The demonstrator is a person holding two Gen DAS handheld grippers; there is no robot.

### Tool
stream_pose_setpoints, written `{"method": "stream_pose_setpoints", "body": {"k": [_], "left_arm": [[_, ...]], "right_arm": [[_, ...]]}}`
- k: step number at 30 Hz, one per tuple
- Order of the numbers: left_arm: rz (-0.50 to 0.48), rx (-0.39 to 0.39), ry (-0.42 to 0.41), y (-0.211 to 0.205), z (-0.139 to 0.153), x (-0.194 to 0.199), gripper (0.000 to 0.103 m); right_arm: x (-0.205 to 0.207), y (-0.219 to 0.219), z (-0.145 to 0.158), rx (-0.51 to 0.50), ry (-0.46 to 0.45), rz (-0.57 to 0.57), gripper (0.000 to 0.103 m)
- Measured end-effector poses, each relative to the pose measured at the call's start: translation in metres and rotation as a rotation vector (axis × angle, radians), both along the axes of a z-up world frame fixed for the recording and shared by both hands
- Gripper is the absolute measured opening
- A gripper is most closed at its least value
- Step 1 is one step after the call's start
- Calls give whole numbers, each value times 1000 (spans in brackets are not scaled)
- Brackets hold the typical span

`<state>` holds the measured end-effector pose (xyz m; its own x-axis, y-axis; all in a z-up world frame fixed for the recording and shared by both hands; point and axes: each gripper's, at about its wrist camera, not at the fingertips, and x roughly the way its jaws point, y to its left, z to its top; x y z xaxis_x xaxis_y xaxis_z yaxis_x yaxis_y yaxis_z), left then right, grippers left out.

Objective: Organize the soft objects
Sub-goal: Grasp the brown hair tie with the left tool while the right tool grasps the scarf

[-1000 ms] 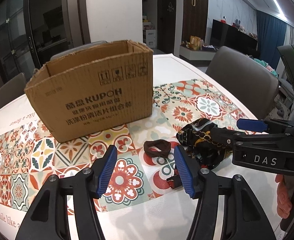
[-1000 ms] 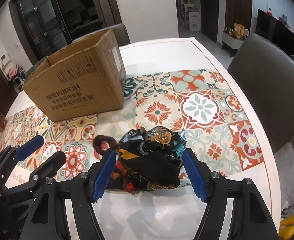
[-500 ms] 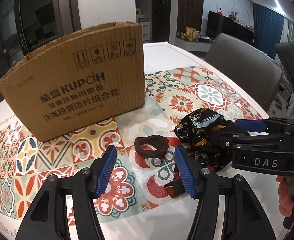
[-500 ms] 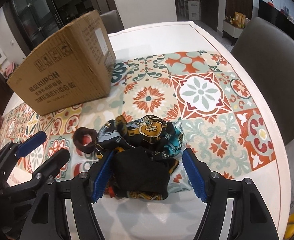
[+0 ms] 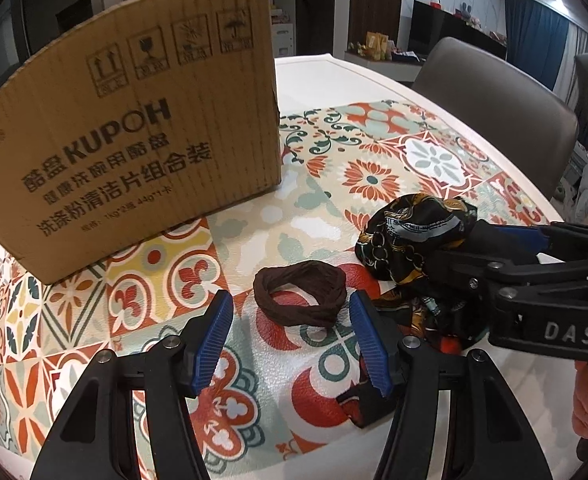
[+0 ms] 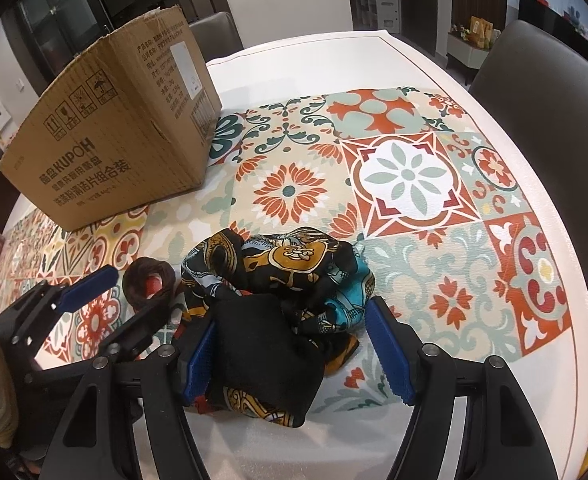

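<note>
Left tool (image 5: 289, 344) spread at brown hair band (image 5: 300, 298) mid-frame, right tool (image 6: 300, 354) spread around crumpled scarf (image 6: 277, 280), lower centre.

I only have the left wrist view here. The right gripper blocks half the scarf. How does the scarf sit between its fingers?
Observer: The right gripper is open, straddling the scarf; its black folded part lies against the left pad.
Operator: Anything beyond the scarf on the right?
Observer: Only bare patterned tablecloth up to the white table edge.
Operator: And the box's side?
Observer: The cardboard box carries a white label on its end panel.
</note>
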<state>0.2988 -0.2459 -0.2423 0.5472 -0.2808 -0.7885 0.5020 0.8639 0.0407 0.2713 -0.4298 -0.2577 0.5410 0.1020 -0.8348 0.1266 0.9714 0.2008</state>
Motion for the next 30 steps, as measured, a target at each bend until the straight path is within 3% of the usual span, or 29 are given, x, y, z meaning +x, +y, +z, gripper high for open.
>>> {"method": "stream_pose_setpoints", "body": {"k": [6,15,19,30], "left_arm": [[0,14,11,-6,-11,7,58],[4,-1,16,-8,-12,13,28],[15,-3,20,-6,-10,14,18],[53,-35,31,4,4,6,15]], "right_arm": [[2,0,-2,1,-3,-4,70],[2,2,-4,20,-1,-21,68],[1,4,-3,29,-7,-23,53],[-5,11,8,39,-22,-1,25]]}}
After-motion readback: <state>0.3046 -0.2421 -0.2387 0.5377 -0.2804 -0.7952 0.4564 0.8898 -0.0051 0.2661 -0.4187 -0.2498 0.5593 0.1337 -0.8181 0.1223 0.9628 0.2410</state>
